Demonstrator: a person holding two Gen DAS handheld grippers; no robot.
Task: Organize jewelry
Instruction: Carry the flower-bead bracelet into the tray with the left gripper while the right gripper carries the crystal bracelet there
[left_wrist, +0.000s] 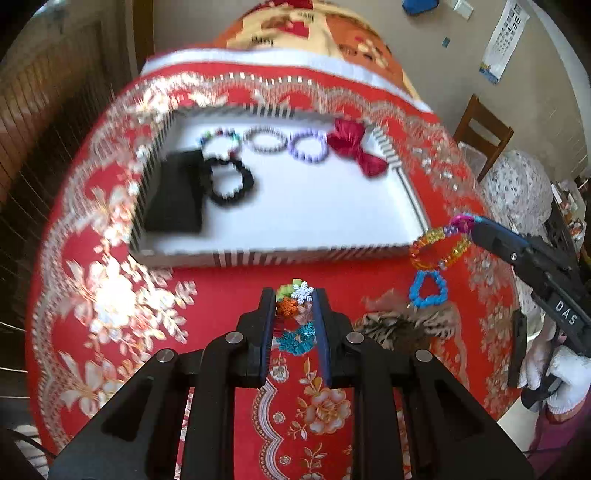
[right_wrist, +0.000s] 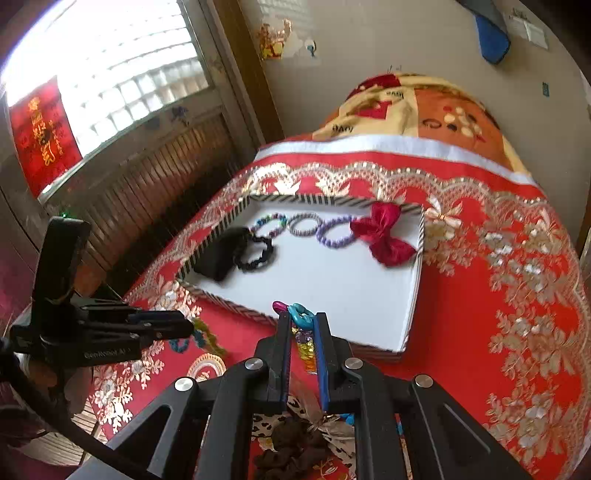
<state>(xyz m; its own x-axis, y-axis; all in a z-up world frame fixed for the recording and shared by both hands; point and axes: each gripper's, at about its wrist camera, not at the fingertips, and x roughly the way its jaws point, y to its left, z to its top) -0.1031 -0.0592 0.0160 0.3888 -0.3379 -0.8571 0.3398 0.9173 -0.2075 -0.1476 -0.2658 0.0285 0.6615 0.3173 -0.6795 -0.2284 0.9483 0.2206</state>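
My left gripper is shut on a bracelet of colourful snowflake charms, held above the red tablecloth; in the right wrist view that left gripper comes in from the left. My right gripper is shut on an orange beaded bracelet by its teal link. In the left wrist view the orange beaded bracelet dangles from the right gripper by the tray's near right corner, a blue bead triangle hanging below. The white striped-rim tray holds a black box, a black scrunchie, bead bracelets and a red bow.
A leopard-print scrunchie lies on the cloth near the front, with a dark brown one below the right gripper. A blanket-covered mound rises behind the table. A wooden chair stands at the right and slatted wooden panelling runs along the left.
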